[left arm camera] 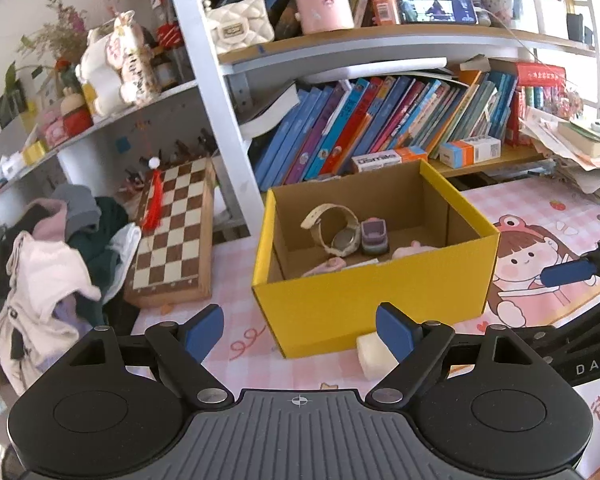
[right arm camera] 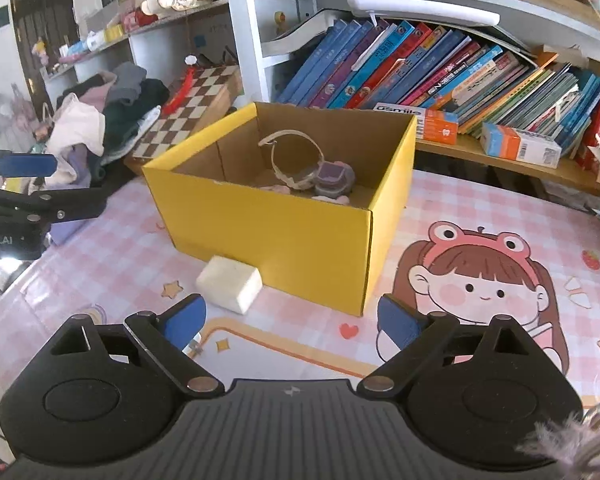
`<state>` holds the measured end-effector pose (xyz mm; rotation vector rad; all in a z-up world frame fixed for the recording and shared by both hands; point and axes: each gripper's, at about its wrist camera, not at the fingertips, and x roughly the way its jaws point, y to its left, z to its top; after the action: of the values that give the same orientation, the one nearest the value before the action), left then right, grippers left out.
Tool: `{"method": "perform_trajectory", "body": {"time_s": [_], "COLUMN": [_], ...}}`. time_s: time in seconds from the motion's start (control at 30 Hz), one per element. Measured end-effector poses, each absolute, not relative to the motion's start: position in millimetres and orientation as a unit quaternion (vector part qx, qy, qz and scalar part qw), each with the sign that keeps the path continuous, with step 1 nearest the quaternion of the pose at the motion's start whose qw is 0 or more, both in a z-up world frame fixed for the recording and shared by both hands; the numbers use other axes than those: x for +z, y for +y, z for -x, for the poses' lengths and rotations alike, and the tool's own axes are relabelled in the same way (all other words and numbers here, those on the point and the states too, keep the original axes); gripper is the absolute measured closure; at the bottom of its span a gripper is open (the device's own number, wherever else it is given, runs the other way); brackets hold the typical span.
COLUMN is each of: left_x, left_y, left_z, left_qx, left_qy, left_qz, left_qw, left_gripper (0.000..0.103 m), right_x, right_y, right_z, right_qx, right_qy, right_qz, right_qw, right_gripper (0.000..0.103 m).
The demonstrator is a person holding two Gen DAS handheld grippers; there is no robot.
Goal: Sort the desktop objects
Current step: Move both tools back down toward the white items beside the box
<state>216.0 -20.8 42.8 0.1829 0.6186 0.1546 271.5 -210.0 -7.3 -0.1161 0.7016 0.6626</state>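
A yellow cardboard box [left arm camera: 364, 304] stands open on the pink desk mat; it also shows in the right wrist view [right arm camera: 276, 236]. Inside lie a cream watch [left arm camera: 334, 228], a small purple watch [left arm camera: 374, 236] and pink items. In the right wrist view the cream watch [right arm camera: 290, 160] leans by the purple one [right arm camera: 332, 178]. A white eraser block [right arm camera: 230, 284] lies on the mat against the box's front; the left wrist view shows it [left arm camera: 370, 354] partly behind my right finger. My left gripper [left arm camera: 300, 334] is open and empty before the box. My right gripper [right arm camera: 290, 320] is open and empty, near the eraser.
A chessboard [left arm camera: 176, 232] leans at the left beside a pile of clothes [left arm camera: 56, 264]. Shelves of books [left arm camera: 380, 128] stand behind the box, with small cartons [left arm camera: 470, 151] in front. Papers are stacked at the right [left arm camera: 584, 160]. The mat [right arm camera: 480, 280] has a cartoon girl.
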Motion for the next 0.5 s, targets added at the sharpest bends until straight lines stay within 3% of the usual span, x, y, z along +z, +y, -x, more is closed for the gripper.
{"method": "perform_trajectory", "body": {"time_s": [0.5], "left_x": [25.4], "left_y": [2.4], "left_z": [-181.8], "left_qx": [0.043], "left_qy": [0.318], "left_qz": [-0.064], "left_qw": [0.945], "left_gripper": [0.017], "right_x": [-14.6], "right_y": [-180.8], "right_z": [-220.8], "right_qx": [0.306], "right_qy": [0.361], "right_qz": [0.088], "right_qw": [0.877], "right_gripper": [0.007]}}
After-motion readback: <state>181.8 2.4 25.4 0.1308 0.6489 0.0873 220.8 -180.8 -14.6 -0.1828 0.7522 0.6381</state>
